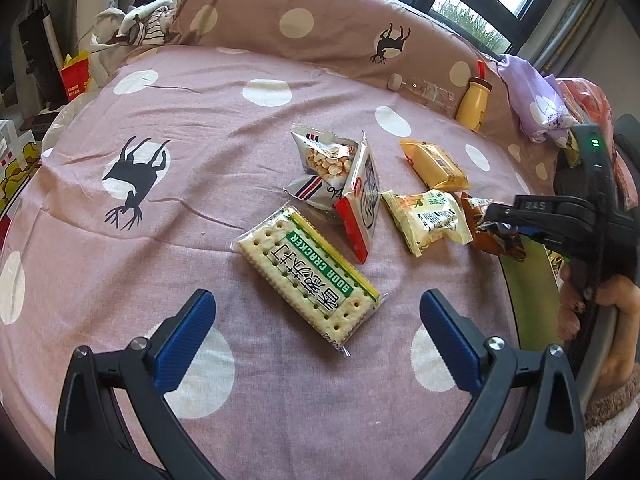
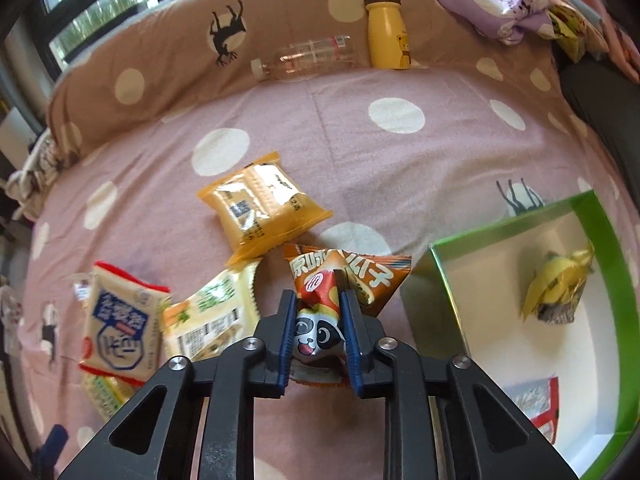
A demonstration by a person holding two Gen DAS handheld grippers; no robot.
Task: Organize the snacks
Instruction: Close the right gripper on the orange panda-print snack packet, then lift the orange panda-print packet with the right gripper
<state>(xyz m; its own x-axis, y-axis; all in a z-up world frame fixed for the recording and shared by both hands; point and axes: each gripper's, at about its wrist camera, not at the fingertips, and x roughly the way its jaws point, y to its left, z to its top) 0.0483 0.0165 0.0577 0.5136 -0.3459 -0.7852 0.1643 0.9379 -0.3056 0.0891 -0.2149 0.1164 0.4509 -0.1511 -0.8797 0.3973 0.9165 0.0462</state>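
The right hand-held gripper point(image 2: 318, 312) is squeezed tight on an orange snack bag point(image 2: 340, 280) with a panda face on it. The bag sits right between the two blue pads, and they pinch it at its middle so the wrapper crumples. The top of the bag sticks out past the fingertips. It is low over the pink bed sheet point(image 2: 360, 152) with white dots.

Just to the right of that bag is a green box point(image 2: 600, 232) with a white inside. A yellow snack pack point(image 2: 560, 292) lies in it, and a red and white pack point(image 2: 540, 404) lies near its lower edge.

Just beyond the held bag lies an orange-yellow pack point(image 2: 260, 204). To its left are a pale yellow pack point(image 2: 212, 320) and a red-edged pack point(image 2: 120, 324).

The left hand-held gripper point(image 1: 316, 320) is wide open and holds nothing. A long soda cracker pack point(image 1: 308, 272) lies on the bed between its fingers and a bit ahead, not touching them. A silver bag of nuts point(image 1: 324, 164) lies farther off.

A yellow bottle point(image 2: 386, 32) and a clear bottle point(image 2: 308, 58) rest at the pillow.
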